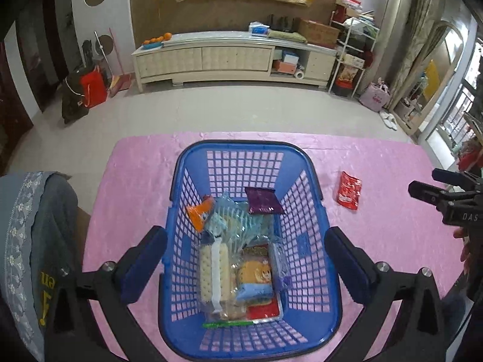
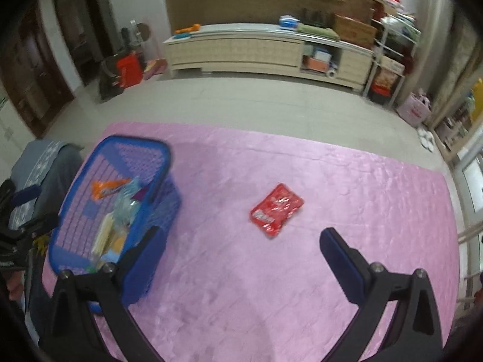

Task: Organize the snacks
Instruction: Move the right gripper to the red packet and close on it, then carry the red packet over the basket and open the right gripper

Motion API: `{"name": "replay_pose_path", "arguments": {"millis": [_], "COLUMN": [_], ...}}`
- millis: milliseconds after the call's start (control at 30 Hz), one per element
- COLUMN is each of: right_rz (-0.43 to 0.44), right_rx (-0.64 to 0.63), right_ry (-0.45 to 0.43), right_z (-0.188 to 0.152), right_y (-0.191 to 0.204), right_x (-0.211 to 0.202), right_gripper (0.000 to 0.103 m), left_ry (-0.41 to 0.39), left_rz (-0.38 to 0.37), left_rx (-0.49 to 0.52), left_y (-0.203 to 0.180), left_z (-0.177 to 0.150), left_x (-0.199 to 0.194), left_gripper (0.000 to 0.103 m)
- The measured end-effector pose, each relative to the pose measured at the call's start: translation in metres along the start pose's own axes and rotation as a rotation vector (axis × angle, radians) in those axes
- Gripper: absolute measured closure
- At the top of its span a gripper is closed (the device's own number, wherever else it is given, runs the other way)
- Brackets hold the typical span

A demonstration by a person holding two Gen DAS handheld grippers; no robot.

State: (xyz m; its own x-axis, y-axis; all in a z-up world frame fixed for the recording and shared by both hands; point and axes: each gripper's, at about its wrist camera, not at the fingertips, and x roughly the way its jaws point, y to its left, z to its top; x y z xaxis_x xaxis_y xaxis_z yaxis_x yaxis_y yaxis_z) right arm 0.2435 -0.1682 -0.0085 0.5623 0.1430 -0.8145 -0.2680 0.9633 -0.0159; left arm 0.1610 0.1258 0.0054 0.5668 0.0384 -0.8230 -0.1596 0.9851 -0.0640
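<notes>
one red snack packet [image 2: 276, 209] lies flat on the pink surface [image 2: 347, 211], apart from the blue basket [image 1: 193, 163] and to its right. in the right wrist view its long axis runs diagonally, from lower left up to upper right. left fingers [image 1: 151, 256] spread wide over the basket, empty. right fingers [image 2: 335, 247] spread wide, empty, short of the packet.

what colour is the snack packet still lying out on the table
Red with white print; the packet shows best in the right wrist view.

Even daylight, prob. from right; fisheye edges dark; right view motion-blurred.
</notes>
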Motion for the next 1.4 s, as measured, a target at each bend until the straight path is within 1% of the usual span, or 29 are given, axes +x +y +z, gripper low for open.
{"name": "replay_pose_path", "arguments": {"millis": [100,167,233,300,333,433,567,667,733,800,900,1067,1133,1167,1200,1233,1267,1300,1333,1367,1400], "right_rz": [0.016,0.009,0.011,0.023,0.037,0.04,0.049,0.05,0.045,0.051,0.053,0.059,0.065,0.054,0.041,0.019,-0.019,-0.029,-0.024,-0.014,0.001], "right_rx": [0.048,0.07,0.09,0.121,0.135,0.159,0.2,0.222,0.23,0.243,0.264,0.283,0.287,0.279,0.263,0.236,0.198,0.181,0.176,0.178,0.184], "right_ry": [0.032,0.057,0.075,0.112,0.125,0.152,0.205,0.242,0.259,0.278,0.307,0.324,0.333,0.324,0.303,0.274,0.26,0.254,0.257,0.265,0.274], "right_z": [0.009,0.014,0.018,0.02,0.022,0.024,0.027,0.029,0.029,0.029,0.026,0.021,0.018,0.016,0.016,0.016,0.015,0.014,0.013,0.013,0.012], "right_y": [-0.012,-0.019,-0.023,-0.029,-0.031,-0.036,-0.045,-0.049,-0.052,-0.054,-0.056,-0.057,-0.058,-0.057,-0.057,-0.055,-0.053,-0.054,-0.055,-0.058,-0.062], "right_x": [0.015,0.026,0.036,0.05,0.057,0.075,0.103,0.125,0.14,0.151,0.171,0.189,0.192,0.191,0.188,0.184,0.182,0.181,0.18,0.179,0.178], "right_gripper": [0.0,0.0,0.0,0.0,0.0,0.0,0.0,0.0,0.0,0.0,0.0,0.001,0.006,0.009,0.022,0.032,0.054,0.065,0.069,0.08,0.082], "left_ry": [0.026,0.04,0.055,0.074,0.093,0.132,0.154,0.181,0.19,0.171,0.166,0.168,0.168,0.169,0.17,0.17,0.171,0.174,0.174,0.174,0.174], "left_rz": [0.017,0.017,0.027,0.031,0.027,0.004,0.04,0.06,0.059,0.094,0.116,0.091,0.093,0.095,0.1,0.102,0.101,0.102,0.101,0.1,0.096], "left_rx": [0.0,-0.008,-0.015,-0.031,-0.045,-0.075,-0.067,-0.099,-0.11,-0.074,-0.032,-0.029,-0.029,-0.029,-0.028,-0.026,-0.024,-0.023,-0.023,-0.024,-0.027], "left_y": [-0.003,-0.003,-0.004,-0.002,0.0,0.004,0.006,0.015,0.019,0.017,0.012,0.009,0.01,0.009,0.01,0.01,0.009,0.01,0.01,0.008,0.008], "left_z": [0.011,0.016,0.021,0.025,0.026,0.028,0.034,0.037,0.039,0.043,0.044,0.046,0.047,0.048,0.048,0.048,0.047,0.046,0.044,0.043,0.042], "left_x": [0.011,0.017,0.029,0.041,0.049,0.068,0.088,0.105,0.113,0.117,0.122,0.128,0.13,0.13,0.131,0.132,0.132,0.132,0.131,0.131,0.13], "left_gripper": [0.0,0.0,0.0,0.0,0.0,0.0,0.0,0.0,0.0,0.0,0.0,0.0,0.0,0.0,0.0,0.0,0.0,0.0,0.0,0.0,0.0]}}
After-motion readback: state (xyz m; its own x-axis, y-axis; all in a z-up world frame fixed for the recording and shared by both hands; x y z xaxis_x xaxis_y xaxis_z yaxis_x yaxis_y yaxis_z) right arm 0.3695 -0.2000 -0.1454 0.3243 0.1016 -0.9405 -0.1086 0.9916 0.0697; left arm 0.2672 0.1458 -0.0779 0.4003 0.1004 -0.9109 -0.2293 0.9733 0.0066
